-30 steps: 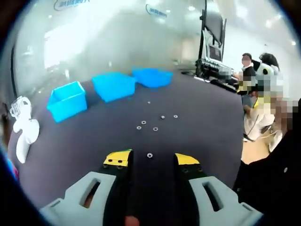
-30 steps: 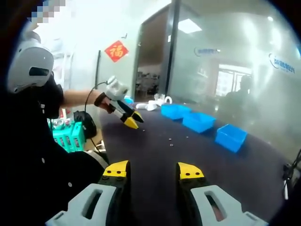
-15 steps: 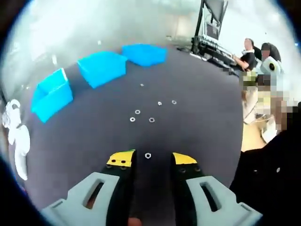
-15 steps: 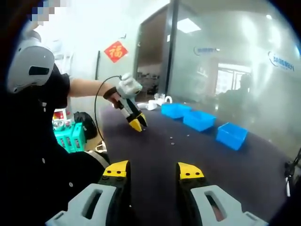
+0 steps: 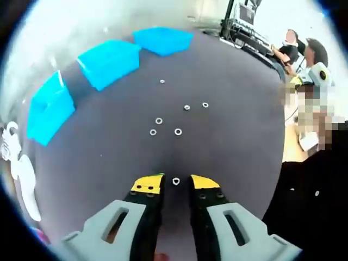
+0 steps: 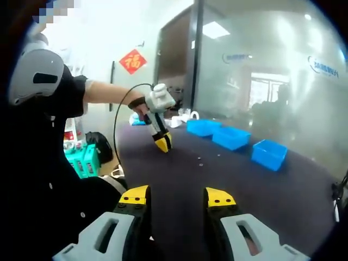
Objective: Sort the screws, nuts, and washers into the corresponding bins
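**Left gripper straddles a nut on the dark table**

The left gripper [image 5: 176, 182] is spread, a small nut [image 5: 175, 181] lying between its yellow tips. Other loose pieces [image 5: 159, 120] lie scattered ahead on the table [image 5: 239, 125], nothing blocking the three blue bins [image 5: 107, 61] beyond. The right gripper [image 6: 176, 197] hangs spread, holding nothing.

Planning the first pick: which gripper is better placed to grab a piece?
Left. The left gripper has a nut between its open jaws; the right gripper is held away from the table.

bins [image 5: 109, 62] — three | small metal parts [image 5: 159, 120] — seven
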A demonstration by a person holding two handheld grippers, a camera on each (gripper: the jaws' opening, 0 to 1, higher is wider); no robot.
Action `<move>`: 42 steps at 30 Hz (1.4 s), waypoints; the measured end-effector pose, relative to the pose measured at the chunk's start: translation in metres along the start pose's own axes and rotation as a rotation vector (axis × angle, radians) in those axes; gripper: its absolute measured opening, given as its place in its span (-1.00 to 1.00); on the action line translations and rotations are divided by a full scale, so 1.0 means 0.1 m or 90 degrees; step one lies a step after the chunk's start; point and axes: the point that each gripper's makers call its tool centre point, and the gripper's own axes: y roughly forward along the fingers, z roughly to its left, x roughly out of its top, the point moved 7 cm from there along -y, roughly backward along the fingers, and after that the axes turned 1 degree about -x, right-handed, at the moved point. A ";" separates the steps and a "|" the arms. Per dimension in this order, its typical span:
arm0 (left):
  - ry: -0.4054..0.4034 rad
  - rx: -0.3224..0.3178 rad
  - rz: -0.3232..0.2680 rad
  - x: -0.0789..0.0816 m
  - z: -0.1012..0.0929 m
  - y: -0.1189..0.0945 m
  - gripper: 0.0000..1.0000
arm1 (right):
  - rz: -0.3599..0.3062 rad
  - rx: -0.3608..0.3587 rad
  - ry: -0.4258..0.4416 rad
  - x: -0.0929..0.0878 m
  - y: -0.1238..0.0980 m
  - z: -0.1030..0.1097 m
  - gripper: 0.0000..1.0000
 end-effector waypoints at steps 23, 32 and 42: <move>-0.022 0.019 -0.141 0.03 -0.03 -0.23 -0.94 | -0.026 -0.014 0.023 -0.01 -0.02 0.01 -0.31; -0.057 0.076 -0.351 0.22 -0.05 -0.49 -0.94 | -0.072 -0.060 0.060 0.06 -0.06 -0.07 -0.31; -0.112 0.185 -0.560 0.28 -0.09 -0.69 -0.94 | -0.085 -0.085 0.065 0.14 -0.07 -0.06 -0.34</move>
